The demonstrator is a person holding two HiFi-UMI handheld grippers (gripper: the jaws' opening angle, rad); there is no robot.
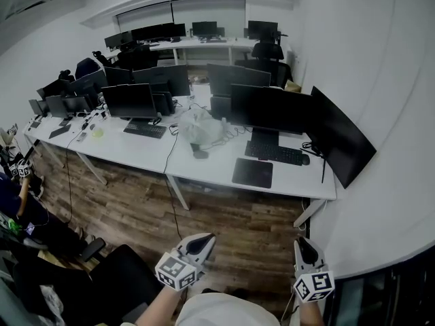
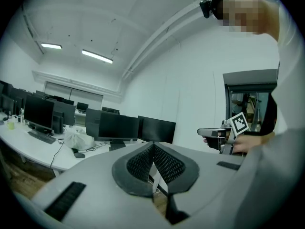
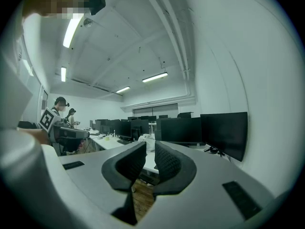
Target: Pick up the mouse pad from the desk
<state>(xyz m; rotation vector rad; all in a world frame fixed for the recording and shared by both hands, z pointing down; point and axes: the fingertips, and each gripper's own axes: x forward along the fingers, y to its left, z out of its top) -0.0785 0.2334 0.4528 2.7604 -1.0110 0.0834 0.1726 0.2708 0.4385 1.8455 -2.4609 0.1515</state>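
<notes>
We hold our left hand-held gripper and right hand-held gripper low over the wooden floor, well apart from the white surface. The left one's jaws meet at the tips, empty. The right one's jaws stand a narrow slit apart, with nothing between them. The dark mouse pad lies flat at the surface's near right, just in front of the keyboard.

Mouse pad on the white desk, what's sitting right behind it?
Behind the mouse pad lies a black keyboard, apart from it, and past that a dark monitor. The desk surface behind the monitor is hidden by its screen.
</notes>
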